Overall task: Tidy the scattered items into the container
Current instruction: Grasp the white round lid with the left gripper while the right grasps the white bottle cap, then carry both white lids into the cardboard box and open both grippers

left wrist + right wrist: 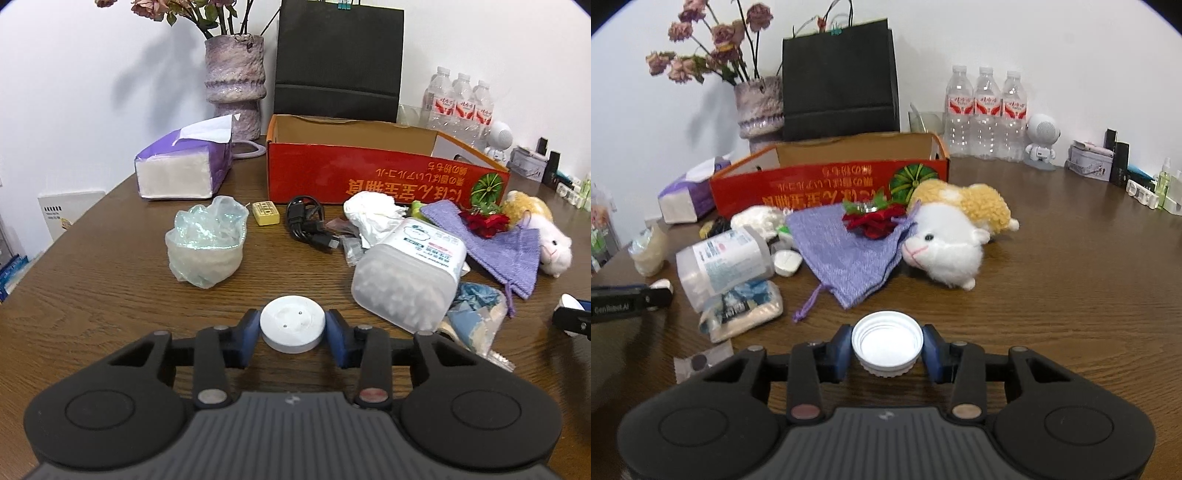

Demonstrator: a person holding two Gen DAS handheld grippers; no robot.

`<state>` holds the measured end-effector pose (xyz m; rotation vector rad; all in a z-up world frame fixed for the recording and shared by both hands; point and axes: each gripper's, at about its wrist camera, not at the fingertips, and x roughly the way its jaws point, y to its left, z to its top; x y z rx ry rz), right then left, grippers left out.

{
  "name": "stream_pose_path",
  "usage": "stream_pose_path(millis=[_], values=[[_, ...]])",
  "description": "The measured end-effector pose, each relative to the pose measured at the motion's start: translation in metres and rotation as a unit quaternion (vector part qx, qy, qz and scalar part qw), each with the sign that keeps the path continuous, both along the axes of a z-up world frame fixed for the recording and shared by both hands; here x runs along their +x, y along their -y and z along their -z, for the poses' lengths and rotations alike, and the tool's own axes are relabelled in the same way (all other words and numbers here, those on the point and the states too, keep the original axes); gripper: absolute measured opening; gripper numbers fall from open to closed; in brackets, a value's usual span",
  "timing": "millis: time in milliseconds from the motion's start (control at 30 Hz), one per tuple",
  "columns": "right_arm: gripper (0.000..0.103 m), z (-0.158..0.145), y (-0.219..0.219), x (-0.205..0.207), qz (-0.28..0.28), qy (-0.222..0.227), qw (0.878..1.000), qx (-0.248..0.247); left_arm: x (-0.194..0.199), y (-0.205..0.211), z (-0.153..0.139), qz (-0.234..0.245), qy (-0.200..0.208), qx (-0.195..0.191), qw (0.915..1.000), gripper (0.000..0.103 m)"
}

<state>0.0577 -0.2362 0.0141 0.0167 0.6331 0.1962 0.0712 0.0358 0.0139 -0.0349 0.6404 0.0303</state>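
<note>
My left gripper (292, 330) is shut on a white round disc (292, 323) just above the table. My right gripper (887, 345) is shut on a white screw cap (887, 339), open side up. The red cardboard box (369, 177) stands open at the back; it also shows in the right wrist view (812, 188). In front of it lie a cotton-swab jar (406, 273), a black cable (308, 221), a yellow block (265, 213), a crumpled plastic bag (207, 245), a purple pouch (846, 251), a red flower (873, 221) and a plush hamster (945, 243).
A tissue pack (184, 166), a vase (236, 81) and a black paper bag (338, 59) stand at the back. Water bottles (986, 114), a white speaker figure (1041, 140) and small bottles (1160, 184) line the right. A blue-and-white packet (746, 306) lies by the jar.
</note>
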Motion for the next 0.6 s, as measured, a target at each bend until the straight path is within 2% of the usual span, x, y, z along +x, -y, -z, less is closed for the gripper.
stream_pose_path(millis=[133,300,467,600], values=[[0.039,-0.01,0.0,0.001,-0.003,0.023,1.0,0.002,-0.002,-0.002,-0.01,0.001,0.017,-0.008,0.9998,0.04],[0.039,-0.033,-0.003,0.022,-0.007,0.055,0.998,0.004,0.009,0.001,-0.042,0.017,0.064,-0.022,0.9975,0.04],[0.039,-0.064,-0.016,0.062,-0.004,0.101,0.995,0.017,0.044,0.007,-0.079,0.026,0.116,-0.051,0.9916,0.04],[0.039,-0.082,-0.029,0.098,-0.003,0.122,0.992,0.041,0.085,0.015,-0.095,0.017,0.133,-0.067,0.9886,0.04]])
